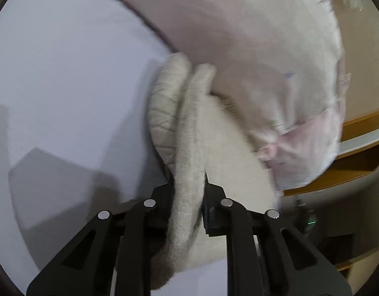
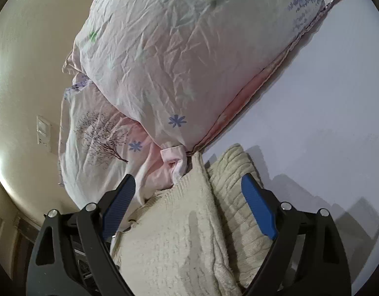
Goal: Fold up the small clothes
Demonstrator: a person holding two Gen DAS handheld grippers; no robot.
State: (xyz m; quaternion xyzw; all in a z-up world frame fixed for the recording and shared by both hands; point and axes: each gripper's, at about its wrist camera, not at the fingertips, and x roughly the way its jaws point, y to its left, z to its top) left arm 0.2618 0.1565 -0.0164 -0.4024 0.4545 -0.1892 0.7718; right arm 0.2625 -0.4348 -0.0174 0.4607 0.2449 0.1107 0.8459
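A cream knitted garment [image 1: 187, 153] is pinched between the black fingers of my left gripper [image 1: 188, 182], which is shut on a thick fold of it above the pale lilac bed sheet [image 1: 66, 74]. In the right wrist view the same cream knit [image 2: 179, 224] lies folded on the sheet [image 2: 325, 98], with a ribbed part [image 2: 233, 187] at its right. My right gripper [image 2: 189, 190] is open, its blue-padded fingers [image 2: 257, 209] spread on either side of the garment.
A large pinkish-white pillow [image 2: 177, 61] with blue flower prints lies just beyond the garment, on top of a second one with a tree print [image 2: 98, 135]. It also shows blurred in the left wrist view [image 1: 251, 49]. A beige wall [image 2: 29, 74] and wooden shelving [image 1: 357, 148] stand beside the bed.
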